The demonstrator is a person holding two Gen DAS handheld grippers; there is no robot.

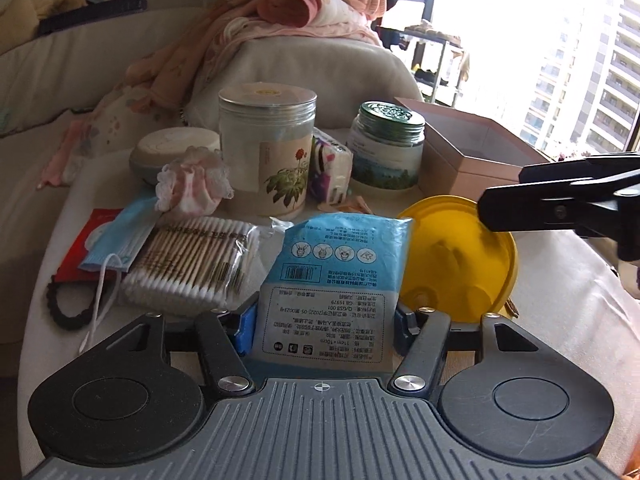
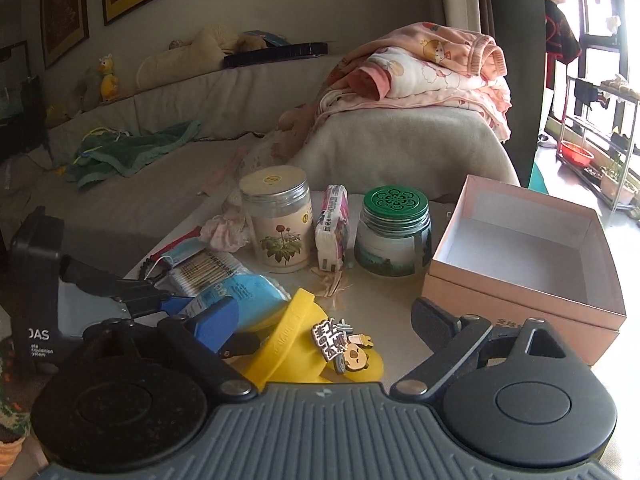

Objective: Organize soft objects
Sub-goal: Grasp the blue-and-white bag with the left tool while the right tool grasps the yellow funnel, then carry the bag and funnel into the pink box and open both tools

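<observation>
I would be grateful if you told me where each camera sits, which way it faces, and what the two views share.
Left wrist: on the left gripper, looking along its fingers, which straddle the blue packet; the right gripper enters from the right.
Right wrist: on the right gripper, open above the yellow slipper, facing the open pink box; the left gripper shows on the left.
Shared: packet, slipper, box, both jars, sofa.

glossy plastic wipes pack (image 1: 332,280); matt pink cardboard box (image 2: 524,256).

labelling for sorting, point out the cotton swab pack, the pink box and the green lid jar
cotton swab pack (image 1: 188,266), left wrist view, middle of pack
pink box (image 2: 516,304), right wrist view, front wall
green lid jar (image 2: 394,200), right wrist view, lid top
</observation>
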